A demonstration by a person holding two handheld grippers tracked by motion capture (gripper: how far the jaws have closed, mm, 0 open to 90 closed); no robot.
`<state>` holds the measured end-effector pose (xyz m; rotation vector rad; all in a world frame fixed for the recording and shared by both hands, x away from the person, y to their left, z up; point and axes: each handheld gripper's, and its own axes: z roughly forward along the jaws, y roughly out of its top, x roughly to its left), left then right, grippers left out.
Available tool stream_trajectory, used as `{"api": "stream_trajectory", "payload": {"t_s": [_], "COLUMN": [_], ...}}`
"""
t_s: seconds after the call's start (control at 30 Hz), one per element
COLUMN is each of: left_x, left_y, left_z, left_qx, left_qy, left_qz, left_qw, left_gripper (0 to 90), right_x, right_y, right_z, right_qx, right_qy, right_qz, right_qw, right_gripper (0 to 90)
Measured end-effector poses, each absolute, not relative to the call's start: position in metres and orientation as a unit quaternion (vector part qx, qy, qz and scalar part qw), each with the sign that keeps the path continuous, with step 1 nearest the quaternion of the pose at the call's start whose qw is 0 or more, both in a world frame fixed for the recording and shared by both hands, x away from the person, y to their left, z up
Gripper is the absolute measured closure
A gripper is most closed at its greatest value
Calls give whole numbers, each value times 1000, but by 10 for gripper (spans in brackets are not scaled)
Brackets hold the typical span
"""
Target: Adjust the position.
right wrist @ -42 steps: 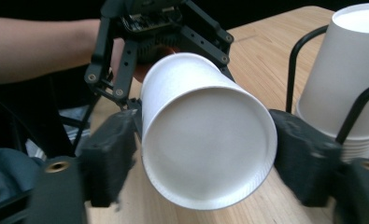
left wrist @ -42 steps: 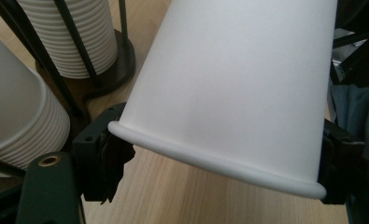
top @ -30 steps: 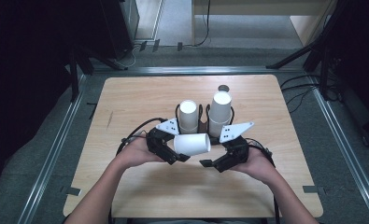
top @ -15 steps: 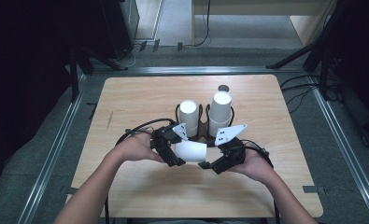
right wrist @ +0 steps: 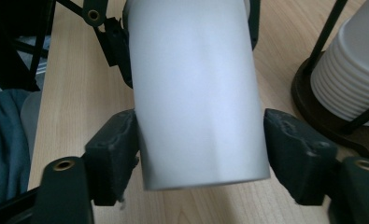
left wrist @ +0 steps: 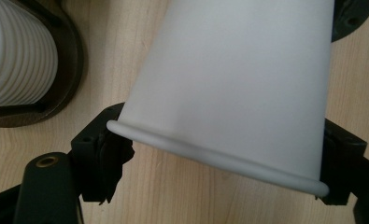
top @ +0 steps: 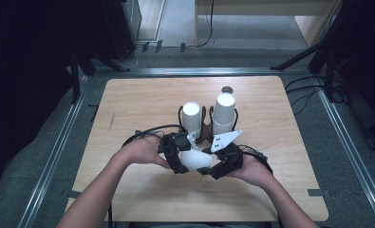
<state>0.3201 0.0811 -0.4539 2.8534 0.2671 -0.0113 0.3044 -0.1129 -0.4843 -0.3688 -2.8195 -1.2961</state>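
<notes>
A white paper cup (top: 194, 160) lies on its side just above the table, held between both grippers. My left gripper (top: 179, 160) is shut on the cup (left wrist: 229, 79) near its rolled rim, one jaw on each side. From the other end my right gripper (top: 212, 167) is shut on the cup (right wrist: 196, 93) near its base, both pads pressed to the wall. Behind them, two stacks of white cups (top: 191, 116) (top: 224, 111) stand upside down in a dark wire holder (top: 205, 129).
The wooden table (top: 142, 99) is bare to the left, right and far side. A small round mark (top: 227, 89) sits behind the right stack. A cup stack (left wrist: 14, 51) and its holder base (right wrist: 313, 107) lie close to the grippers. The person's forearms enter from the bottom edge.
Both hands have drawn the cup back from the holder toward the near edge of the table, and the two grippers have closed in around it.
</notes>
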Motion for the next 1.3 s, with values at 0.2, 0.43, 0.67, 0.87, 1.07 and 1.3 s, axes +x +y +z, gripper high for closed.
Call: {"api": "stream_trajectory", "payload": {"t_s": [0.2, 0.43, 0.67, 0.87, 1.07, 1.3], "left_x": [320, 318, 317, 317, 314, 310], "left_y": [80, 86, 98, 113, 123, 129], "left_z": [-454, -453, -452, -453, -455, -457], "left_qx": [985, 979, 963, 944, 931, 912], "left_qy": [91, 99, 127, 157, 173, 189], "left_qz": [1, 9, 10, 0, -6, -21], "left_qw": [143, 177, 238, 290, 322, 364], "left_gripper": [192, 15, 6, 6, 6, 7], "right_x": [303, 304, 305, 305, 306, 306], "right_y": [-111, -114, -120, -125, -129, -131], "right_z": [-485, -482, -477, -474, -471, -469], "right_qx": [-110, -108, -110, -108, -109, -106], "right_qy": [-906, -903, -896, -891, -886, -882], "right_qz": [-409, -416, -431, -440, -451, -460], "right_qw": [0, -6, -7, -12, -10, -6], "right_gripper": [324, 326, 326, 326, 326, 326]}}
